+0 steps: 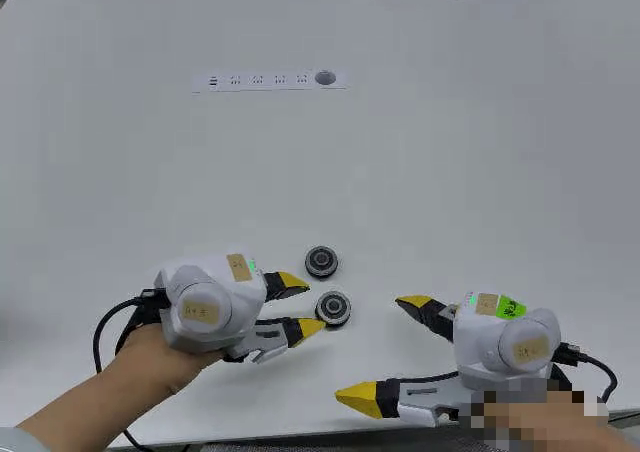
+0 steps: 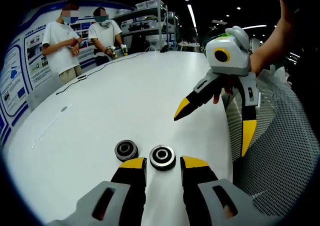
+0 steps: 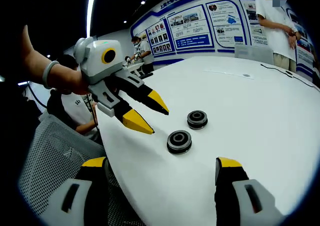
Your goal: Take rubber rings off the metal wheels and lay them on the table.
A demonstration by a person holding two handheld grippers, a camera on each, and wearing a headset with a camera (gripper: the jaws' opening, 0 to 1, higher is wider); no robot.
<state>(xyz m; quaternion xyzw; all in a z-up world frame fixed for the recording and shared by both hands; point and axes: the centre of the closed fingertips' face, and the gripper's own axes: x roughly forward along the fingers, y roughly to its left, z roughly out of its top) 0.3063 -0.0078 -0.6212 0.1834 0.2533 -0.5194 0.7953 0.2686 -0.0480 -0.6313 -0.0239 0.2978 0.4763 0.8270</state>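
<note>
Black rubber still wraps both wheels, as far as I can make out from here. The near wheel (image 1: 333, 308) and the far wheel (image 1: 321, 261) lie flat on the white table (image 1: 450, 172), close together but not touching, each a dark band around a bright metal hub. No ring lies loose on the top.

My left gripper (image 1: 308, 305) has its jaws moderately apart. The near wheel sits just ahead of the gap between the yellow tips. In the head view the lower tip is touching the wheel or just beside it (I cannot tell which). My right gripper (image 1: 383, 349) has its jaws spread wide with nothing between them, and it stands near that wheel on the opposite side.

What worries me is the table, which is smooth and offers nothing to brace a small round part. If one tip arrives before the other, I expect the wheel to skate away, perhaps into its neighbour. If I close the left jaws across the whole wheel, I would pinch ring and hub together, and the right tip would have no edge to pry under. A stretched ring may also snap free and fly off the table. With four tips crowding one wheel, they could knock each other.
</note>
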